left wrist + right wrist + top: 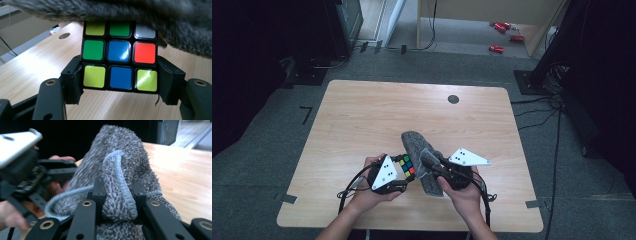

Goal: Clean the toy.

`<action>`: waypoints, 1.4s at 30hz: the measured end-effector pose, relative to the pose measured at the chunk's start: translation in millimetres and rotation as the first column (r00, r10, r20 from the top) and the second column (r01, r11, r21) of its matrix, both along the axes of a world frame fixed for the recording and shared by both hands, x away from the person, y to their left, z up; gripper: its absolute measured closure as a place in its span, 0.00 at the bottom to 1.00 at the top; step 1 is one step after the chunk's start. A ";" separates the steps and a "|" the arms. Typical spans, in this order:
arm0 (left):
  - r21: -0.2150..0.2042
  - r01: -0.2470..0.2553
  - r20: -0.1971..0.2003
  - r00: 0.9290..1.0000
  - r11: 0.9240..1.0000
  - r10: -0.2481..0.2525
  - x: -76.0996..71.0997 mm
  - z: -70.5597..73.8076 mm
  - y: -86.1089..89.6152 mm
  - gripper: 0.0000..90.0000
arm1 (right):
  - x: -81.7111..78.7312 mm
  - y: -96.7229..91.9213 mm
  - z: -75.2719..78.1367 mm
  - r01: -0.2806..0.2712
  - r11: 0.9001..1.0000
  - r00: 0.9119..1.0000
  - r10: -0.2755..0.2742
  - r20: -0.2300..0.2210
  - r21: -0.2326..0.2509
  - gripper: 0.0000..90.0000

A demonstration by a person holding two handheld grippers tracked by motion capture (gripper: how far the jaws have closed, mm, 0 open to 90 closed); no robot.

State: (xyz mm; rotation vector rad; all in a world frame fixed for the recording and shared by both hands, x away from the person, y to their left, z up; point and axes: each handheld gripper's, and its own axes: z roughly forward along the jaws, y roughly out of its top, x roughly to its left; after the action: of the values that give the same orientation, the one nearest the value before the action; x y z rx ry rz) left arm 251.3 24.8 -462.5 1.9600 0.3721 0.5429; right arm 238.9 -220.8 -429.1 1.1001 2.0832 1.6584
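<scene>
Near edge of table [362, 110], high view: both forearms came in from the bottom. Left hand [367, 192] carried the left gripper [404, 172]; right hand [467, 195] carried the right gripper [428, 162]. The two met just above the wood, a little toward the person's side of centre.

Left gripper's jaws were clamped on a puzzle cube [119, 56], one pad on each flank of its bottom row. Cube: black frame, glossy stickers, three by three, scrambled. Face toward the camera read yellow-green, green, white across the top; green, blue, red in the middle; yellow-green, blue, yellow-green below. Glare on the lower right stickers. In the high view the cube [407, 166] sat between the hands, touching the cloth.

Right gripper's jaws were pinched on a fold of grey cloth [120, 182]. Cloth: fuzzy, speckled grey terry, with a pale blue-grey stitched hem looping up between the pads. It hung over the cube's top edge in the left gripper view [150, 17].

Beyond the grippers the cloth [417, 142] trailed toward the table's middle. Farther off: a dark round grommet [453, 99] near the far edge; red objects [504, 35] on the floor past it, too small to identify.
</scene>
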 end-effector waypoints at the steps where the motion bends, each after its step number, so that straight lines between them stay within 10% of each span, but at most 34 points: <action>1: -0.006 0.001 0.000 1.000 1.000 -0.001 0.1 0.8 1.3 0.38 | 2.5 -2.6 -4.1 0.013 1.000 1.000 -0.012 -0.022 0.012 0.81; 6: -0.049 -0.007 -0.031 1.000 0.999 0.005 5.3 3.5 7.3 0.38 | 10.7 -11.7 -14.5 0.063 0.998 0.995 -0.063 -0.082 -0.002 0.81; 15: 0.000 -0.013 -0.017 1.000 1.000 0.013 0.3 1.6 -1.2 0.38 | -4.2 4.4 6.0 0.008 0.999 1.000 -0.007 0.028 -0.039 0.79; 22: -0.085 0.010 -0.041 0.999 0.996 -0.014 3.9 6.9 8.3 0.38 | 8.3 -9.1 -8.8 0.063 0.998 0.996 -0.065 -0.064 -0.025 0.79; 29: 0.025 -0.029 -0.048 0.998 0.999 0.030 5.5 -1.2 0.1 0.38 | -5.2 5.0 6.1 0.005 0.999 1.000 -0.005 0.013 -0.037 0.78; 35: 0.095 -0.045 -0.051 0.997 0.994 0.050 2.0 0.9 -11.0 0.38 | -19.6 34.4 9.5 -0.046 0.977 0.991 0.071 0.116 -0.210 0.77; 42: 0.151 -0.067 -0.028 0.997 0.986 0.072 -2.6 2.3 -19.3 0.39 | -15.0 35.0 4.1 -0.025 0.967 0.993 0.053 0.104 -0.253 0.78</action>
State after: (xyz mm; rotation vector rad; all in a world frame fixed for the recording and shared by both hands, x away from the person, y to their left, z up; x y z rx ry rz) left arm 248.7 5.5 -460.2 2.1088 0.4326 0.5983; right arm 224.0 -185.8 -425.0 0.8726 2.1819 1.3877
